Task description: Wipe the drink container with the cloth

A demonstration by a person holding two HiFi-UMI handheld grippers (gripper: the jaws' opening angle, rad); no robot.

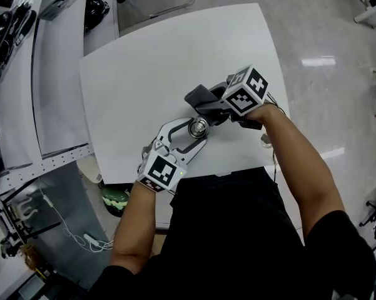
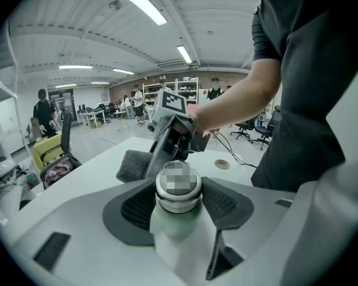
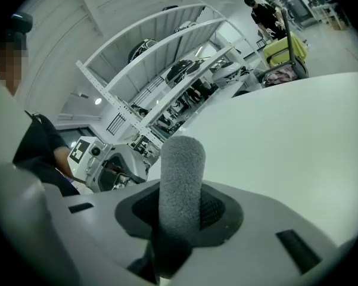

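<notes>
Two hand-held grippers are meeting over the near edge of a white table [image 1: 162, 61]. At far left, white shelves [image 1: 25, 74] are running out of the head view, and their contents are too small to make out. A green object [image 1: 116, 197] is showing only in part below the table edge.

The left gripper [image 1: 194, 133] is clamping a bottle [image 1: 199, 127] just under its cap. From the head view only the round metal cap is showing, since the jaws and the person's arm are covering the body. In the left gripper view the left gripper [image 2: 178, 204] is pressing both dark pads against the pale green bottle [image 2: 177, 219], whose base is being cut off at the lower edge. The cap is sitting closed, so whatever is inside is staying out of sight.

The right gripper [image 1: 208, 105] is pinching a grey cloth [image 1: 199, 96] just beside the cap, on its far side. In the right gripper view the right gripper [image 3: 181, 210] is squeezing the rolled cloth [image 3: 180, 183], which is standing up between the jaws while its lower end is disappearing behind them. Whether cloth and bottle are touching cannot be told.
</notes>
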